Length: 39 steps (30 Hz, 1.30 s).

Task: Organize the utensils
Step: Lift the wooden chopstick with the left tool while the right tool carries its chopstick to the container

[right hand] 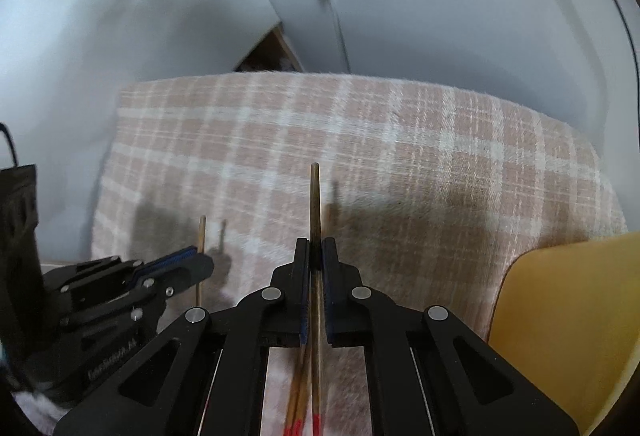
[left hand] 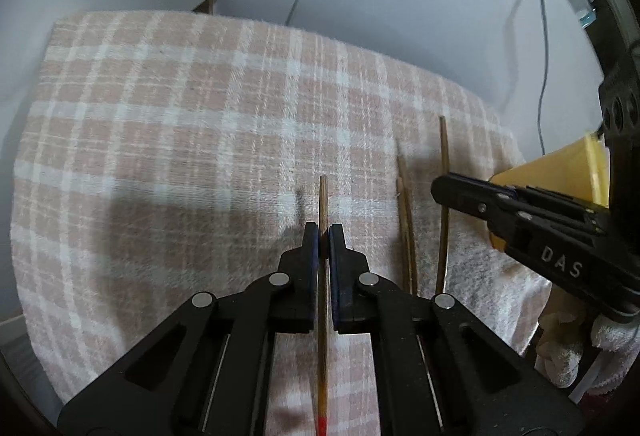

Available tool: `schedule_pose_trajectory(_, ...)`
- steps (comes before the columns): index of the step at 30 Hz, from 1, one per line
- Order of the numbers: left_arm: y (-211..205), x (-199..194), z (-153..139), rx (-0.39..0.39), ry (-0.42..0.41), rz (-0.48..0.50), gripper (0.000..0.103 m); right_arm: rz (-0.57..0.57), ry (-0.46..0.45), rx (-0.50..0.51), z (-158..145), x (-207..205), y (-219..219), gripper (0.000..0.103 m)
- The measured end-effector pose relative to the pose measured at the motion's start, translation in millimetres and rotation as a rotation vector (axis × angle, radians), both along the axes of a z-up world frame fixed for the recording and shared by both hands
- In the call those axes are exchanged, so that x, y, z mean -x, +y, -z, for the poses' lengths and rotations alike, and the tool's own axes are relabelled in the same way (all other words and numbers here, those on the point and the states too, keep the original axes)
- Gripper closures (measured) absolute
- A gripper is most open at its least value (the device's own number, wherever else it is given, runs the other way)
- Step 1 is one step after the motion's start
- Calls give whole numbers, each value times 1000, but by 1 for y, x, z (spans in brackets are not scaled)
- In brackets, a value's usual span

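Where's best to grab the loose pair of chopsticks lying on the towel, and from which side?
Probably mid-shaft, from straight above, with the claw closing across both sticks. The pair of chopsticks lies flat and almost parallel on the towel, so only the top is open, and the middle is where the sticks sit closest together.

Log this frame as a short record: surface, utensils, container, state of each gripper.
surface: pink plaid towel
left gripper: shut on one chopstick with a red end
right gripper: shut on one chopstick
loose chopsticks: lying on the towel between the two grippers
container: yellow container at the towel's right edge; contents not visible
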<state>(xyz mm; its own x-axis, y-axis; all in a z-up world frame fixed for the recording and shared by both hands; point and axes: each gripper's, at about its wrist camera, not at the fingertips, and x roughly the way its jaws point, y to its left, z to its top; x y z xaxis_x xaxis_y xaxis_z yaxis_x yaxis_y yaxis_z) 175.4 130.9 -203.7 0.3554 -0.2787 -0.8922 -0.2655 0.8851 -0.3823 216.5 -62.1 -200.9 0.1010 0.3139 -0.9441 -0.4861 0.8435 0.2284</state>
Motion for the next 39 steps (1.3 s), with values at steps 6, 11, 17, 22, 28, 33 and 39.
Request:
schedule_pose_trajectory(6,-6,18,-42,-17,-69,4,100,-25,-53,-63,-31,26,-12,99)
schedule_pose_trajectory(11,-27,58,-74,-37,-127,17,100,-14,-83,-109,-50,41,-27,99)
schedule_pose_trajectory(17,-46,75,-122,-61,-189,31,100,21,-116,-151,-70,58,-56,99)
schedule_pose_trajectory(22,-59,101,-119,-73,-231,65,100,54,-158,-168,-86,71,-81,99)
schedule_pose_trajectory(28,-71,113,-130,-76,-273,86,100,101,-194,-190,-103,87,-106,99)
schedule_pose_trajectory(33,-78,120,-146,-74,-310,97,100,132,-233,-207,-122,101,-126,99)
schedule_pose_trajectory(39,-84,123,-169,-60,-363,114,100,182,-288,-233,-145,117,-148,99)
